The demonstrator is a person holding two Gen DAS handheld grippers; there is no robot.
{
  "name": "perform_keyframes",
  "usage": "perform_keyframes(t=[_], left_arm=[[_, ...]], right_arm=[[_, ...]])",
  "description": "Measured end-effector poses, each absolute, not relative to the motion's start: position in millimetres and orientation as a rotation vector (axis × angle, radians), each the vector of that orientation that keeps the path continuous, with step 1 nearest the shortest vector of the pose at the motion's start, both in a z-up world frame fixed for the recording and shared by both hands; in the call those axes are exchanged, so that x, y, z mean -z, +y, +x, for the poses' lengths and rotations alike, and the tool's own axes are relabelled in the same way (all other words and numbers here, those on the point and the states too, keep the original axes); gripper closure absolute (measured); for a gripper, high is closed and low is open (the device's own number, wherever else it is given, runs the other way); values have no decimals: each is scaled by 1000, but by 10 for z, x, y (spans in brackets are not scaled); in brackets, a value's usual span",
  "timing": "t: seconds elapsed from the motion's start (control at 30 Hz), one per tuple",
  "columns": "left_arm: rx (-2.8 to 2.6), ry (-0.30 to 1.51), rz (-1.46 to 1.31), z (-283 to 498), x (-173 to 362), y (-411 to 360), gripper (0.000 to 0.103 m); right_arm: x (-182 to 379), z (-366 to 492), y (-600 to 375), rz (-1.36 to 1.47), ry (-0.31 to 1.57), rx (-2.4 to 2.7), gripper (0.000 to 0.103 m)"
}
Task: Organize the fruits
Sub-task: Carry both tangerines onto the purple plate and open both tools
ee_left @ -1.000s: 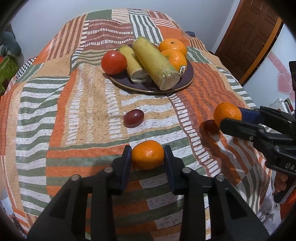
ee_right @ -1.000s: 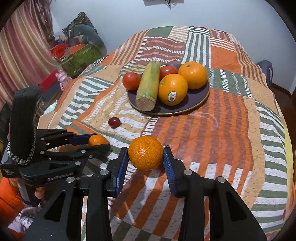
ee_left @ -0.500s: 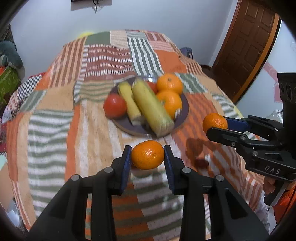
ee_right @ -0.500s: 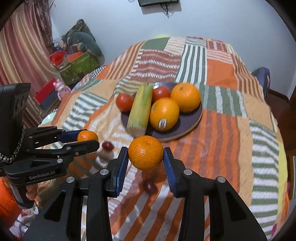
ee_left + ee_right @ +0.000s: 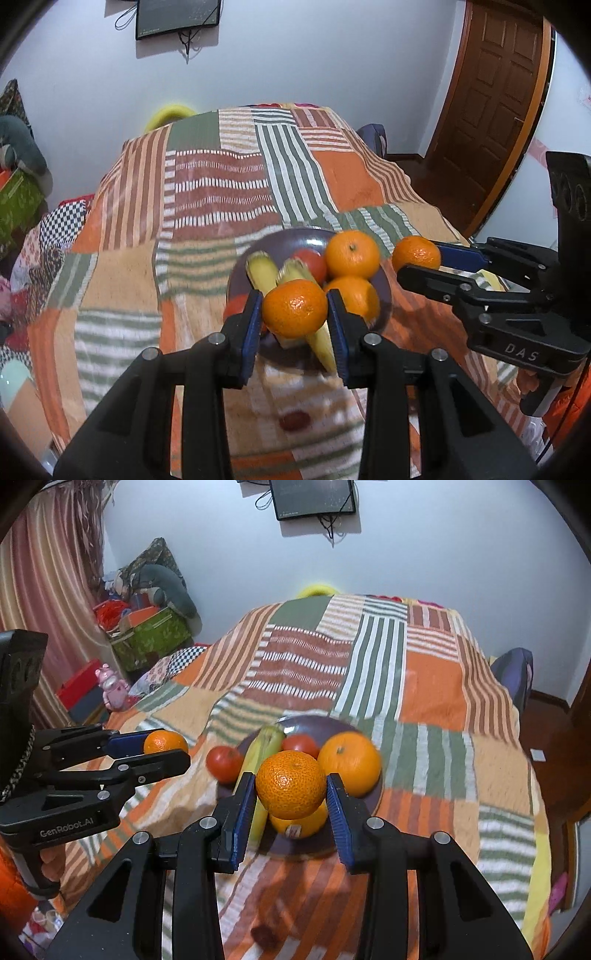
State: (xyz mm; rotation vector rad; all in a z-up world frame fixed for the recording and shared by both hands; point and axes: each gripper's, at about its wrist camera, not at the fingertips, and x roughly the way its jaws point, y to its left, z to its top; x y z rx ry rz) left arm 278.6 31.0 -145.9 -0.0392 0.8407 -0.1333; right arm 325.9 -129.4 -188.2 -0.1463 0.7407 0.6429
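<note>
My left gripper (image 5: 294,309) is shut on a mandarin (image 5: 294,308) and holds it in the air above the near side of a dark plate (image 5: 384,291). My right gripper (image 5: 291,791) is shut on a second mandarin (image 5: 291,789), also held above the plate (image 5: 375,801). The plate carries two oranges (image 5: 351,253), corn cobs (image 5: 261,272) and tomatoes (image 5: 224,764). A small dark red fruit (image 5: 294,420) lies on the cloth in front of the plate. Each gripper shows in the other's view, the right (image 5: 417,260) and the left (image 5: 164,747).
The table is covered by a striped patchwork cloth (image 5: 221,192). A wooden door (image 5: 491,103) stands at the right. A green box and soft toys (image 5: 151,627) are piled at the left by a curtain. A screen (image 5: 314,496) hangs on the back wall.
Both grippers have lifted their mandarins off the cloth and moved up and forward over the plate. The small red fruit stays on the cloth, now below them.
</note>
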Motion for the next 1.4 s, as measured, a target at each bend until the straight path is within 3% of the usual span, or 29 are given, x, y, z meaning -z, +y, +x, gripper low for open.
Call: perform_keyframes(t=[0.7, 1.13, 1.3, 1.4], left_arm=[[54, 921, -136, 3932, 1906, 486, 69], [99, 1023, -170, 4155, 2206, 462, 69], [90, 1003, -154, 4094, 2159, 460, 57], [86, 987, -158, 4034, 2069, 476, 56]], right_arm=[[2221, 4124, -1007, -167, 797, -633, 67], [2333, 4249, -994, -203, 806, -624, 66], [2277, 4200, -1024, -208, 792, -620, 59], [2227, 4162, -1061, -198, 788, -619, 58]])
